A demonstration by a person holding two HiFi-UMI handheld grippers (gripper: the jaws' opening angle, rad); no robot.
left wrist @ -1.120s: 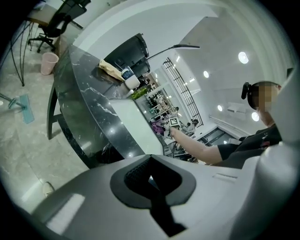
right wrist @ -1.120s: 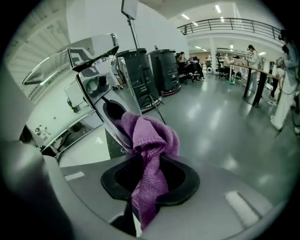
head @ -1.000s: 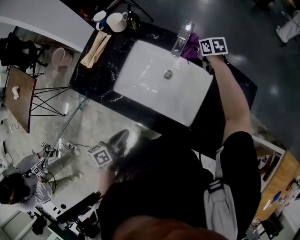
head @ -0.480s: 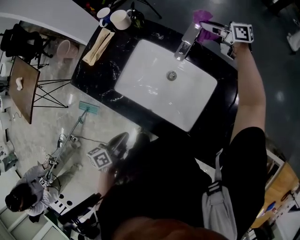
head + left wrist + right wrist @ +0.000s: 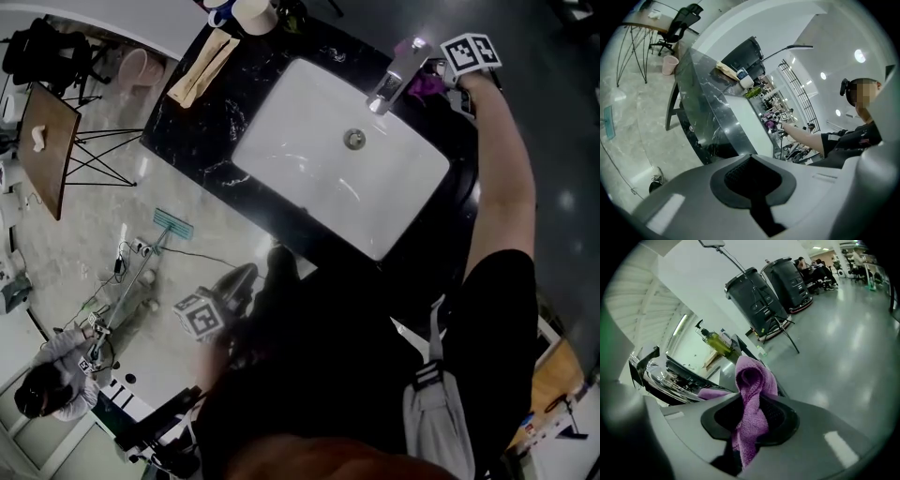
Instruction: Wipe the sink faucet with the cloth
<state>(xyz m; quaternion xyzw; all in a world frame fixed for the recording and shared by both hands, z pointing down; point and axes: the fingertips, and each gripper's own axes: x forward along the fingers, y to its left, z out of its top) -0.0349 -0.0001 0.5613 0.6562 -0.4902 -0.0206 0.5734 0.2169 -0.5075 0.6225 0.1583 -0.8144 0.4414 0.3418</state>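
— Where's the cloth?

— In my right gripper [image 5: 751,416]. Its jaws are clamped on the purple cloth [image 5: 752,394], which bunches up out of them in a loop. That puts it at the far rim of the sink [image 5: 291,173], just right of the chrome faucet [image 5: 397,77]. One fold lies toward the faucet body, but I can't tell whether it touches.

— And your other gripper?

— My left gripper [image 5: 751,187] has its jaws pressed together on nothing. It's well off the sink's near edge, out past the black marble counter [image 5: 202,127] and over the pale floor.

— How much room is there to move?

— The basin is bare white down to the drain [image 5: 353,139], so the faucet's spout side is open. Right of the sink, the counter is only a narrow strip before its edge, and my right arm lies over it. Off the sink's far-left corner sit a folded beige towel [image 5: 200,67] and two cups [image 5: 251,11]. Both are well apart from the faucet.
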